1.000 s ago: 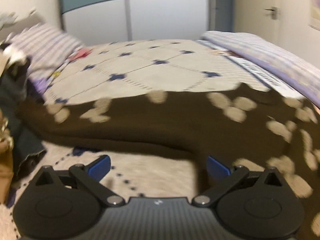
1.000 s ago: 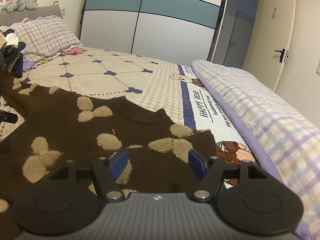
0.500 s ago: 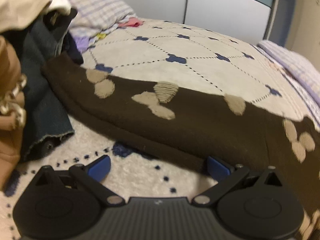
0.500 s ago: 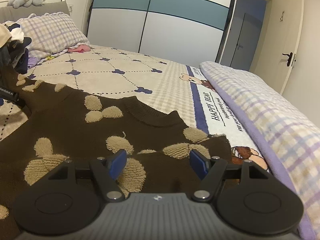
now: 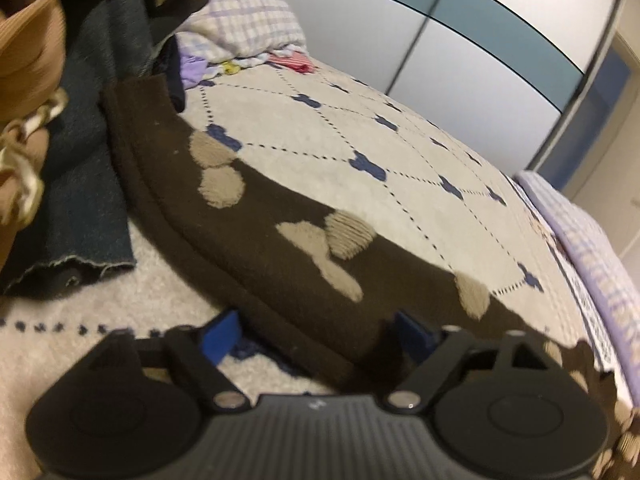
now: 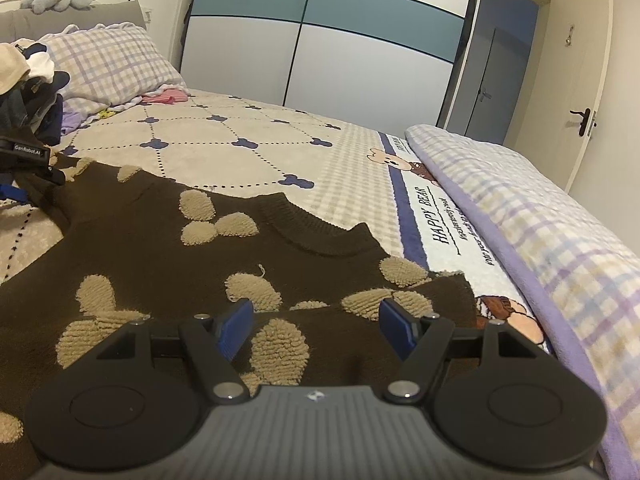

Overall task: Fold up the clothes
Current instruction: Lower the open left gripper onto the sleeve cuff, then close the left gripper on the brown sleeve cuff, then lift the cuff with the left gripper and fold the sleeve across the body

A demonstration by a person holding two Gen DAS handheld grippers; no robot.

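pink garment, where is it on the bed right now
In the right wrist view the pink garment lies far left on the quilt, at the foot of the checked pillow, beyond the brown sweater.

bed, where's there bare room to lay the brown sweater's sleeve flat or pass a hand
Free: the quilted bedspread between the brown sweater collar and the checked pillow, and the checked strip beside the folded plaid blanket. Crowded: the clothes pile, whose denim borders the sweater's sleeve end.

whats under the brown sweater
The brown sweater lies spread on the bedspread, whose cream quilt with navy shapes shows around it. Whatever lies directly beneath the knit is covered, so nothing else can be confirmed.
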